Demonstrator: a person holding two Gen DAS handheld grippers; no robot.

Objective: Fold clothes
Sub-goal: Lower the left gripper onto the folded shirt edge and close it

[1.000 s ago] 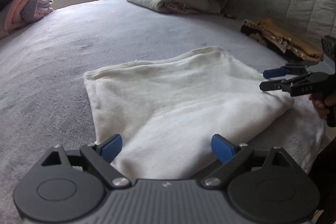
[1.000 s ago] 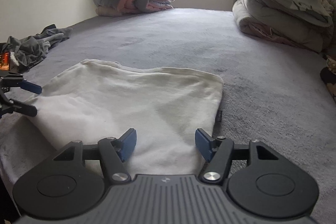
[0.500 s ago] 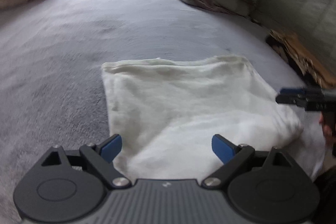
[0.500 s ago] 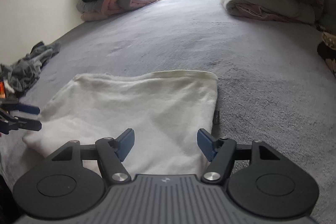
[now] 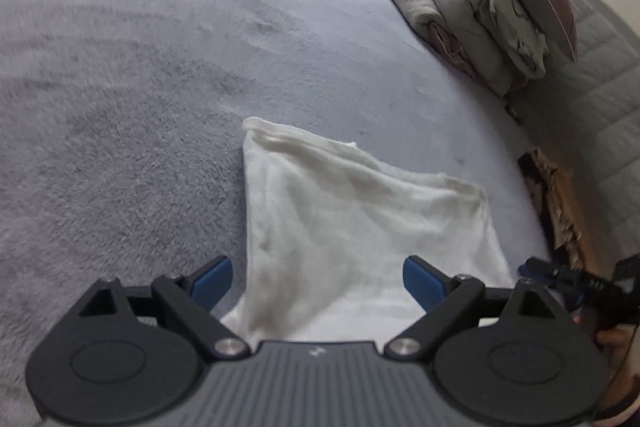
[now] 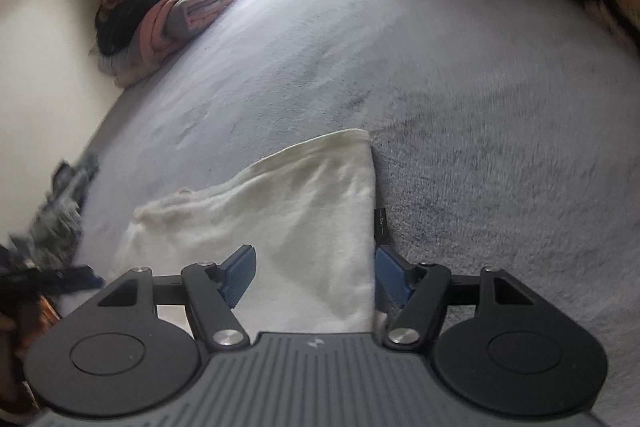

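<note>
White garment [image 5: 360,227] lies flat on grey bed [image 5: 120,107], partly folded. Left tool [image 5: 318,281] spread, straddling near-left edge; right tool [image 6: 316,273] spread, straddling right edge. Advice: pinch both near corners evenly, fold straight forward.

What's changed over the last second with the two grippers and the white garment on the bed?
Both cameras have tilted and swung inward. The left hand-held gripper now frames the white garment's left edge, the right hand-held gripper its right edge, both nearer its front part. Neither took hold or let go: both remain open, and the garment lies folded on the grey bed cover as before.
</note>
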